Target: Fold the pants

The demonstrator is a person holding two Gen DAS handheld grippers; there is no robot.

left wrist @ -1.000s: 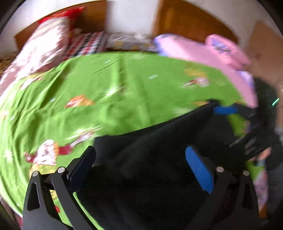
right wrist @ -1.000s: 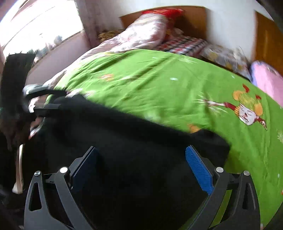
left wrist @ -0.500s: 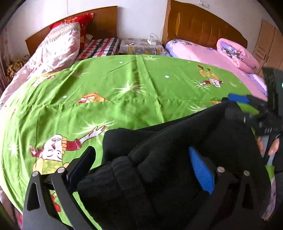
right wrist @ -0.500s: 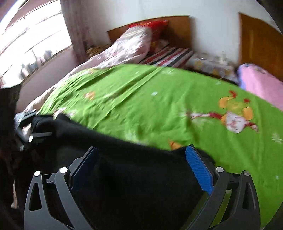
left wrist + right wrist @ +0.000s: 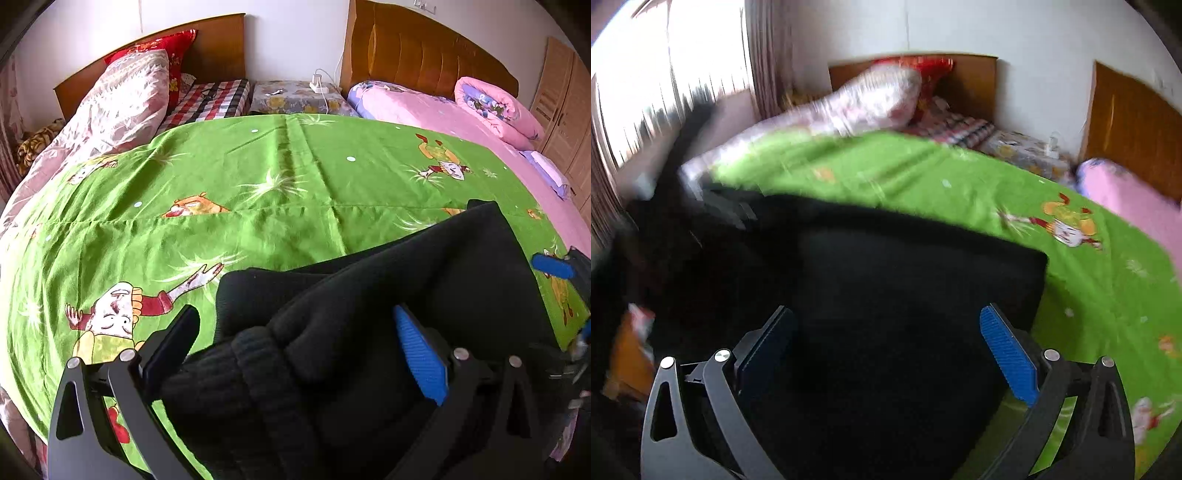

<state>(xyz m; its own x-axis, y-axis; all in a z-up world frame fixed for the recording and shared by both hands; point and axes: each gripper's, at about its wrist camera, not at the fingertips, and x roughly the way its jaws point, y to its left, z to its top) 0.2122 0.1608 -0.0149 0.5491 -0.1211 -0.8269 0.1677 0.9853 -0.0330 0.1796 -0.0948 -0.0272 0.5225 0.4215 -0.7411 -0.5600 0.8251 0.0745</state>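
Black pants (image 5: pixel 388 295) are lying bunched on a green cartoon-print bedspread (image 5: pixel 258 184), filling the frame from 4 to 7 o'clock. The left tool (image 5: pixel 295 343) is standing wide open around the ribbed cuff, gripping nothing. The right tool (image 5: pixel 886 347) is likewise spread wide over the dark fabric (image 5: pixel 886 295), in a blurred view.

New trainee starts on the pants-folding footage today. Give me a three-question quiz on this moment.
1. True or false: the left claw has its fingers spread wide.
2. What colour is the sheet under the black pants?
3. Which lies between the left claw's fingers: A) ribbed edge of the pants, B) pink pillow, C) nothing?

Key: 1 true; 2 green; 3 A.
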